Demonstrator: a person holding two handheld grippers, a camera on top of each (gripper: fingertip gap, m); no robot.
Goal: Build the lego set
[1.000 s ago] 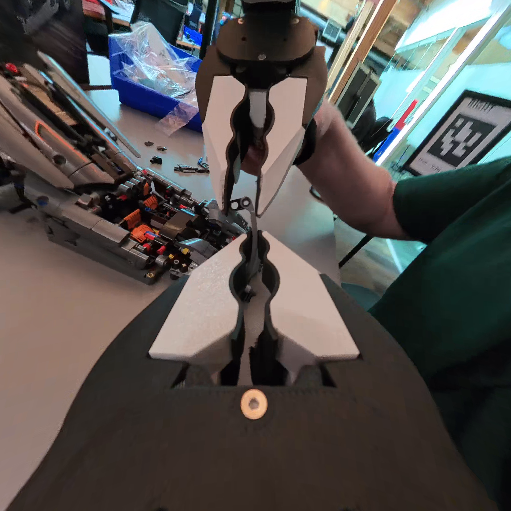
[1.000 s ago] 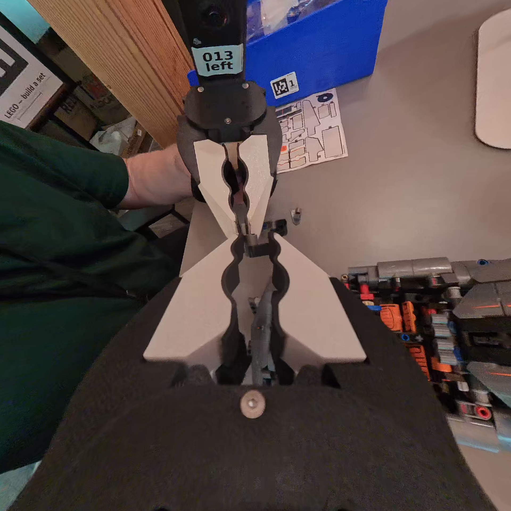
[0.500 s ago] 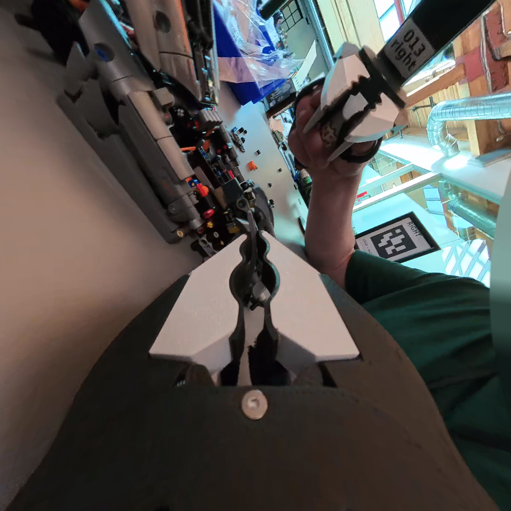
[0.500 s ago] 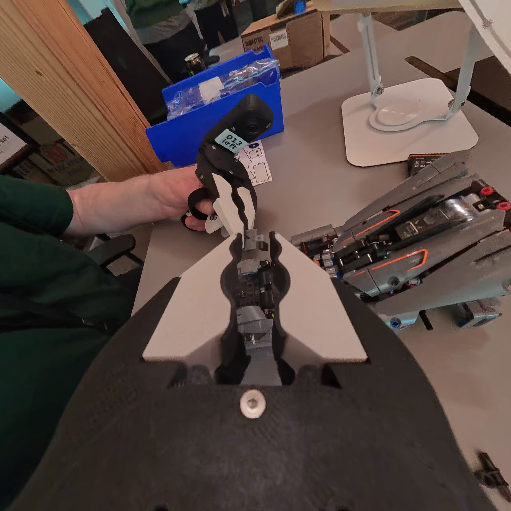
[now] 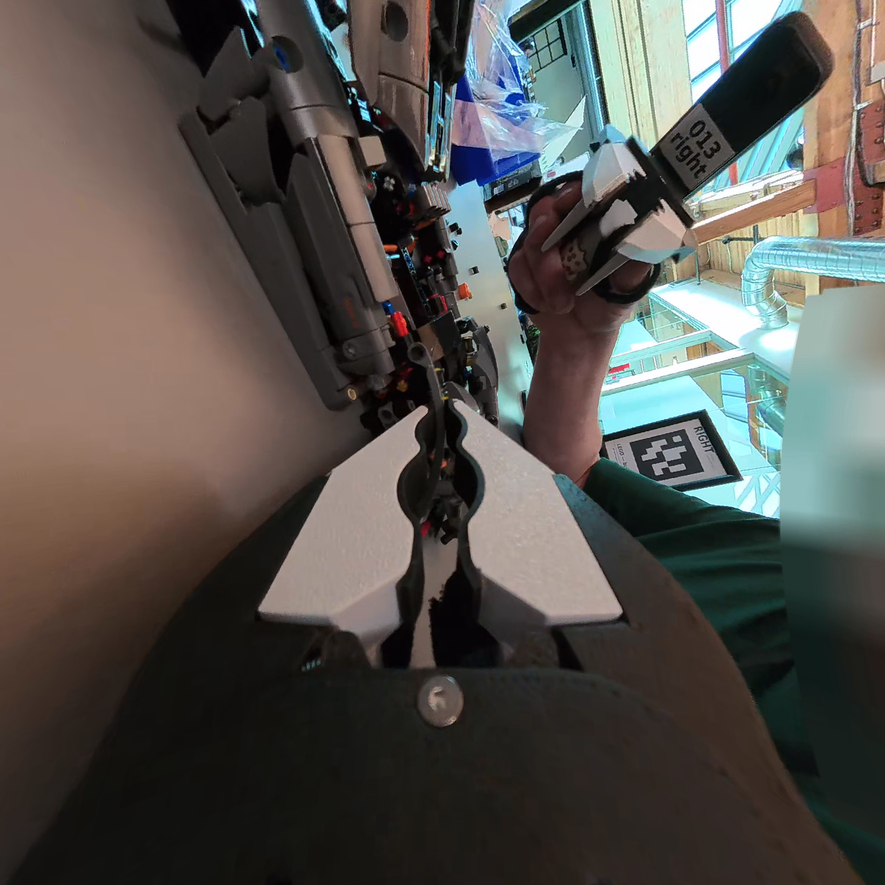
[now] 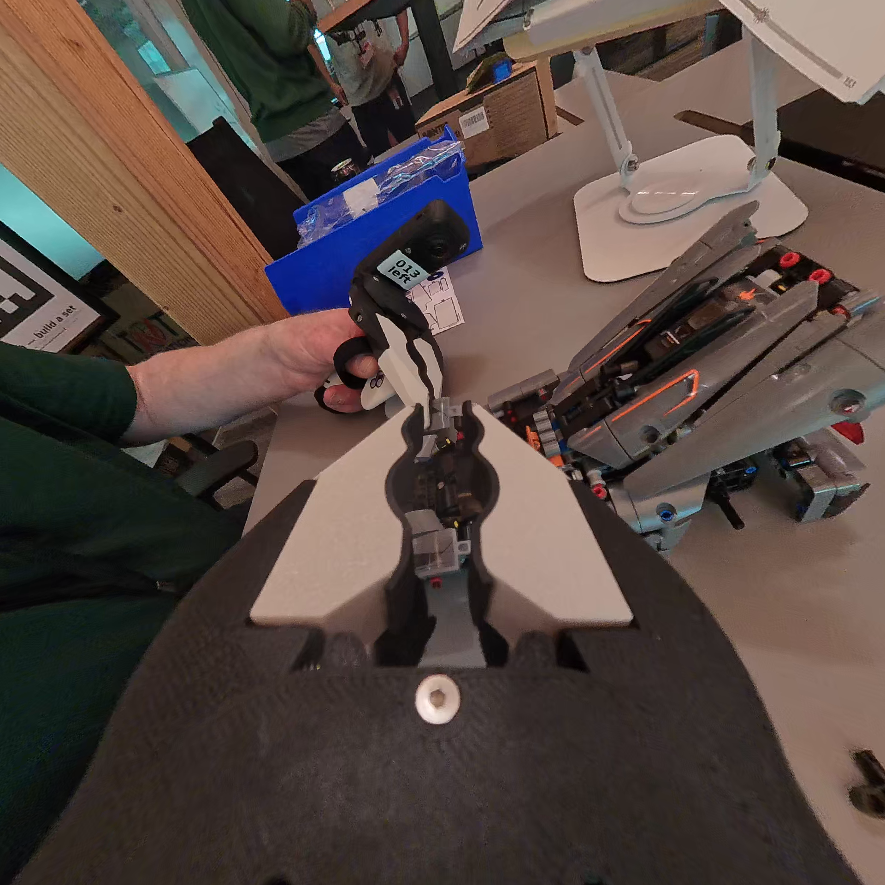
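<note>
Since a second ago, both grippers have parted: they were tip to tip over the table edge, and now the left gripper has swung down to the front end of the grey Lego model, while the right gripper is raised well clear of it.

Left gripper: jaws together, clamped on a thin grey Technic arm piece whose ringed end projects beyond the tips, right at the model's exposed front mechanism.

Right gripper: jaws apart in the left wrist view, nothing between them.

The model lies on the grey table, nose toward the person.

Risks, as judged: the piece is slender and held by a narrow edge, so it could pivot or slip in the jaws under pressure. The model is unsupported by the right gripper, so a push could slide it instead of seating the part. Dense pins and gears around the target may block or misguide the piece.

Surroundings, relative to the model: a blue parts bin with plastic bags and a sticker sheet beyond its nose, a white stand base behind it, a loose dark part well apart on the near side.
</note>
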